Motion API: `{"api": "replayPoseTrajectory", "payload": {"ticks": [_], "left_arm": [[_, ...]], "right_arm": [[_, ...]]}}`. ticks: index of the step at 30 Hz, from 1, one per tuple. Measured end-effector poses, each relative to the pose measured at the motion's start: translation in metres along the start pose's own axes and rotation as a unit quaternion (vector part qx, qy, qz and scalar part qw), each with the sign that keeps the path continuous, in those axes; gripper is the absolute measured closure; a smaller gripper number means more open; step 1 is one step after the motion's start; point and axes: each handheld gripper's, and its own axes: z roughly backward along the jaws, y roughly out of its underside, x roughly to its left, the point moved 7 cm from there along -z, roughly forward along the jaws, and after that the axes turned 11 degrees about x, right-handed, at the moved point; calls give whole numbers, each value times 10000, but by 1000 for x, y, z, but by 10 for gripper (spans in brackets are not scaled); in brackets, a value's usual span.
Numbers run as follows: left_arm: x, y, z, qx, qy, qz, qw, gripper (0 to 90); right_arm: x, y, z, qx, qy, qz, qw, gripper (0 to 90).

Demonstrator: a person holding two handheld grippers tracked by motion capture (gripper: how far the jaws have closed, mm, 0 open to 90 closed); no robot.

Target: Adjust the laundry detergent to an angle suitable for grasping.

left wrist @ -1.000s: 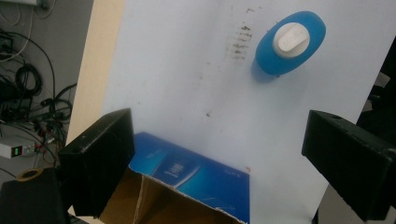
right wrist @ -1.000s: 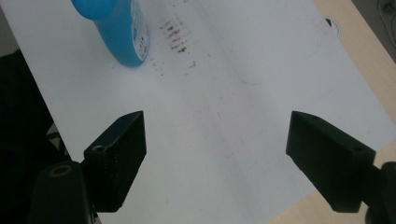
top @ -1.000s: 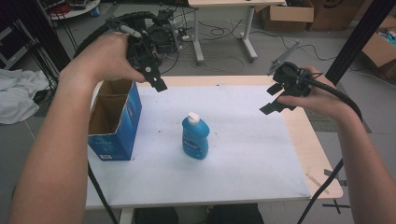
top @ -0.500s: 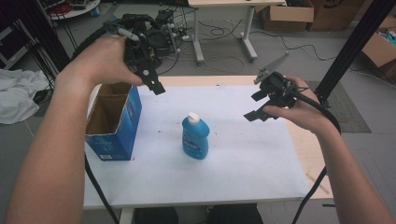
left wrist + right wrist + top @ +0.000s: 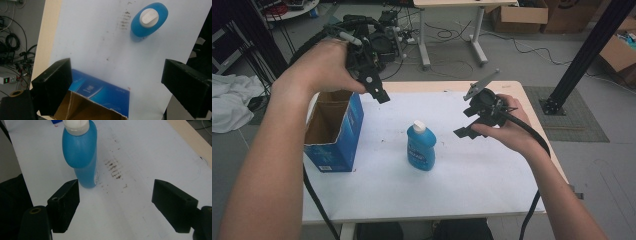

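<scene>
High view: upright blue plastic bottle with white cap (image 5: pixel 421 147) stands mid-table on white sheet (image 5: pixel 462 185), well apart from open blue cardboard box (image 5: pixel 333 134) at left edge. Left gripper (image 5: pixel 381 96) hangs above box, jaws spread, nothing between. Right gripper (image 5: pixel 466 125) near bottle's right side, jaws wide, just been closing slightly, nothing between; bottle ahead beside one jaw, untouched.

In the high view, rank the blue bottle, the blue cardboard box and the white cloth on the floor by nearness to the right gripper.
From the right gripper, whose open jaws have just been closing slightly with nothing between them:
1. Blue bottle, mid-table, just to its left.
2. Blue cardboard box, open-topped, at the table's left edge.
3. White cloth, on the floor beyond the table's left side.
</scene>
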Motion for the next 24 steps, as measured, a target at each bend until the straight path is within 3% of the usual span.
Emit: {"api": "replayPoseTrajectory", "payload": {"ticks": [24], "left_arm": [[-3,4,-2,32,29,28,10000,108]], "right_arm": [[35,-30,-49,65,-164,29,9998,224]]}}
